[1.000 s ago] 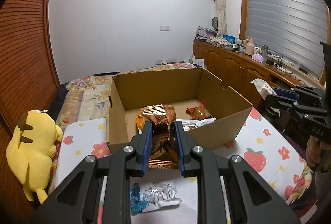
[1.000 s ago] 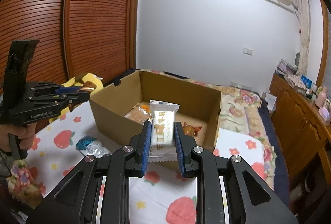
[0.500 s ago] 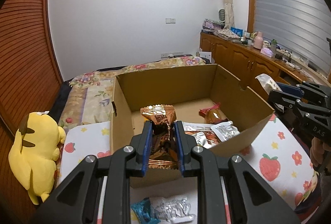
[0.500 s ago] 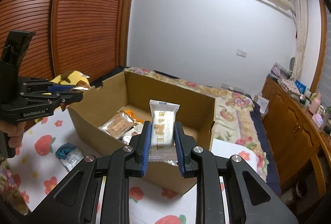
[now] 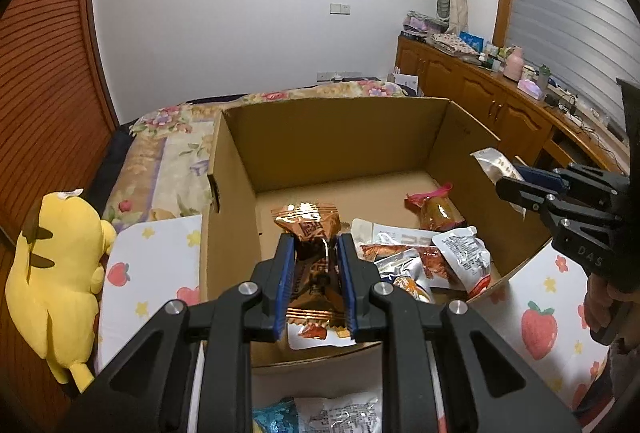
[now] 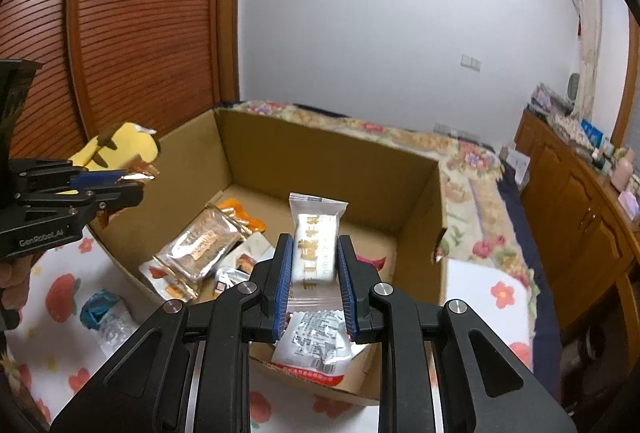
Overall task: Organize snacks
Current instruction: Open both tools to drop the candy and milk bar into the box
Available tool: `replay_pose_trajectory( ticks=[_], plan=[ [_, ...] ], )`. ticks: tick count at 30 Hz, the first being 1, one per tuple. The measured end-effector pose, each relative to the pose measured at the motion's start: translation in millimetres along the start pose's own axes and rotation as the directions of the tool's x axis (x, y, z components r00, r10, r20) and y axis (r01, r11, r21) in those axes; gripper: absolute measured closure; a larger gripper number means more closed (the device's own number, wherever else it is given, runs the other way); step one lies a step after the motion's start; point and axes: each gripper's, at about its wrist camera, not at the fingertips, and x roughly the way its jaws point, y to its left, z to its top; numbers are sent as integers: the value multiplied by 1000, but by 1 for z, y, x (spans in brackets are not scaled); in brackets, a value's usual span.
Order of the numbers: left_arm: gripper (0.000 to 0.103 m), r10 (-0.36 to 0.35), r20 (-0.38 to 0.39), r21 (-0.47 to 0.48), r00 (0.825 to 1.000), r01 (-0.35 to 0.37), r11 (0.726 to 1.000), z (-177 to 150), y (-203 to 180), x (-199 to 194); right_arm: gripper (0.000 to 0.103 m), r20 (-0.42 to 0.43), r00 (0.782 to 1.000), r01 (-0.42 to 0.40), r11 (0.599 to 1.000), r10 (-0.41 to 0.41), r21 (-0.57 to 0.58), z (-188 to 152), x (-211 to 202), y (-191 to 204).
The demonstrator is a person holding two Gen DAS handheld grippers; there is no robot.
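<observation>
An open cardboard box (image 5: pixel 332 137) stands on the flowered tablecloth and holds several snack packets (image 5: pixel 460 257). My left gripper (image 5: pixel 314 257) is shut on a shiny brown snack packet (image 5: pixel 308 229) and holds it over the box's near-left part. My right gripper (image 6: pixel 314 257) is shut on a white snack packet (image 6: pixel 314 237) and holds it over the box's near edge (image 6: pixel 280 357). The right gripper also shows at the right of the left wrist view (image 5: pixel 516 185), the left gripper at the left of the right wrist view (image 6: pixel 132 181).
A blue-and-silver packet (image 5: pixel 320 415) lies on the cloth in front of the box; it also shows in the right wrist view (image 6: pixel 104 317). A yellow plush toy (image 5: pixel 56 269) sits left of the table. A bed (image 5: pixel 168 149) lies behind, wooden cabinets (image 5: pixel 500 105) to the right.
Both grippers have moved forward over the box, each with its packet still held. The box interior and its packets now fill more of both views.
</observation>
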Motion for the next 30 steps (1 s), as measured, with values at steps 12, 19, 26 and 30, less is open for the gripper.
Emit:
replay_pose_trajectory(
  ticks=[12, 19, 26, 30],
  plan=[
    [58, -12, 7, 3, 1000, 12, 1000, -3, 2, -1, 81, -46, 999, -24, 999, 25, 21, -7, 17, 4],
    [52, -10, 22, -2, 1000, 10, 1000, -6, 2, -11, 68, -33, 999, -37, 999, 38, 20, -8, 13, 7],
    [22, -7, 105, 39, 994, 2, 999, -19, -2, -35, 54, 33, 997, -71, 997, 70, 28, -17, -14, 20],
    [18, -4, 133, 47, 991, -2, 999, -28, -4, -47, 49, 68, 993, -97, 995, 96, 13, -26, -33, 34]
  ],
)
